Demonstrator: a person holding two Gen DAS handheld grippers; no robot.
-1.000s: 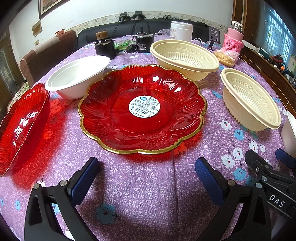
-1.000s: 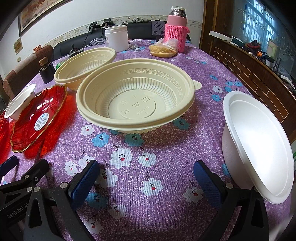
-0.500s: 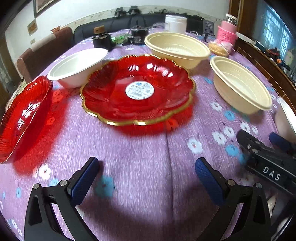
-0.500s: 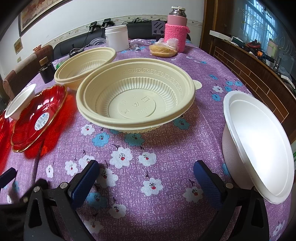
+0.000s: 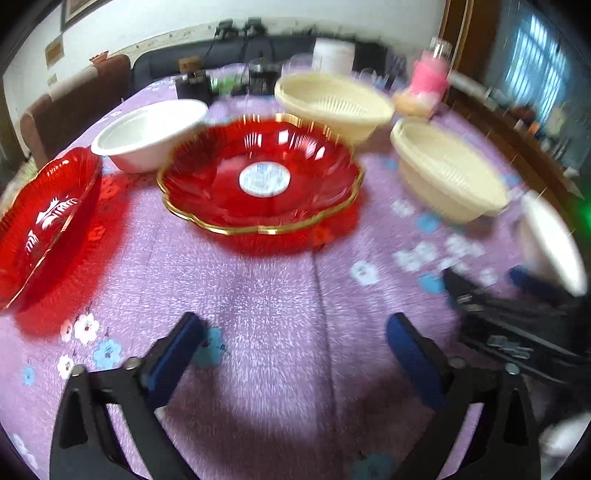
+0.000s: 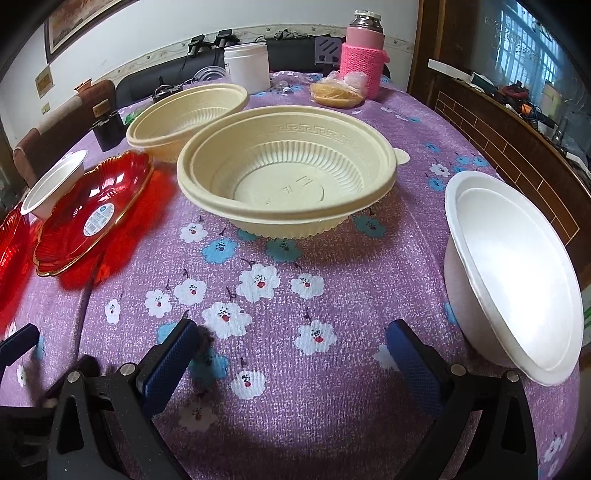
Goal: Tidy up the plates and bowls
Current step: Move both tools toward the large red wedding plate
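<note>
Over purple floral tablecloth (image 6: pixel 280 280), left gripper (image 5: pixel 295 336) jaws are closing, empty; right gripper (image 6: pixel 291 343) jaws wide apart, empty.

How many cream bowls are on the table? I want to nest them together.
2. The near cream bowl sits mid-table ahead of the right gripper; the far cream bowl sits behind it to the left. None seems hidden.

Left wrist view motion-blurred throughout; right wrist view sharp; daylight from window (image 6: pixel 524 33) at two o'clock; glare on red plate (image 5: pixel 258 177); fisheye bending, dark corners.
</note>
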